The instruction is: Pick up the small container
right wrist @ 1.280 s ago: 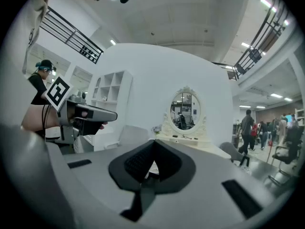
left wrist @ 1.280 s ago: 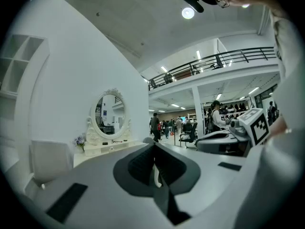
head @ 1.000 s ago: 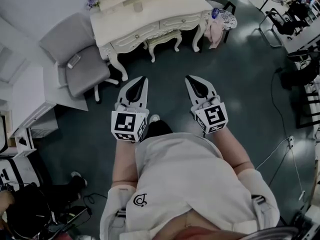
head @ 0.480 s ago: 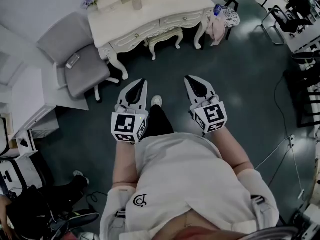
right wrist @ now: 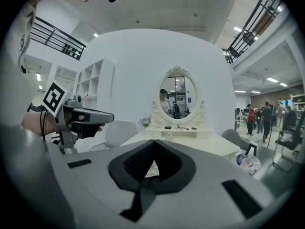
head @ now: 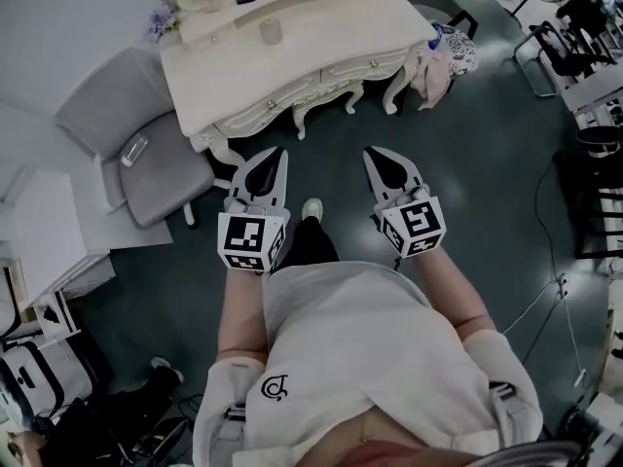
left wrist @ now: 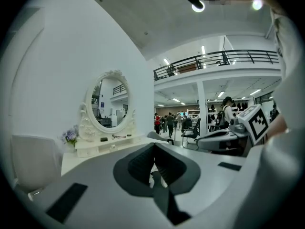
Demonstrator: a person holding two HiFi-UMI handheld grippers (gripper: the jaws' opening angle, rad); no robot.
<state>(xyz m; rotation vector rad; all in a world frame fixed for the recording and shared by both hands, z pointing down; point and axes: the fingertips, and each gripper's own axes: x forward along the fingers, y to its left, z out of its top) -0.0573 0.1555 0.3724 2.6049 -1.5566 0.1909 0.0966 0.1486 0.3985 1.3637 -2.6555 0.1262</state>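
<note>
The small container [head: 271, 31], a pale little jar, stands on the white dressing table [head: 321, 27] ahead of me; it also shows as a small pale jar [right wrist: 168, 136] below the oval mirror. My left gripper [head: 280, 151] and right gripper [head: 368, 151] hang side by side over the dark floor, short of the table's front edge. Both point at the table with jaw tips touching and nothing between them. In the left gripper view its jaws [left wrist: 153, 145] meet at a point; the right gripper's jaws [right wrist: 153, 141] do the same.
A grey chair [head: 156, 144] stands left of the table, a matching stool [head: 331, 93] tucked under it. A bag and pink cloth [head: 443, 52] hang at the table's right end. Black chairs [head: 560, 47] and floor cables [head: 545, 290] lie to the right, white shelving [head: 49, 251] to the left.
The table and chair have come nearer and shifted down in the head view as the person steps forward. Both grippers keep their pose and stay shut.
</note>
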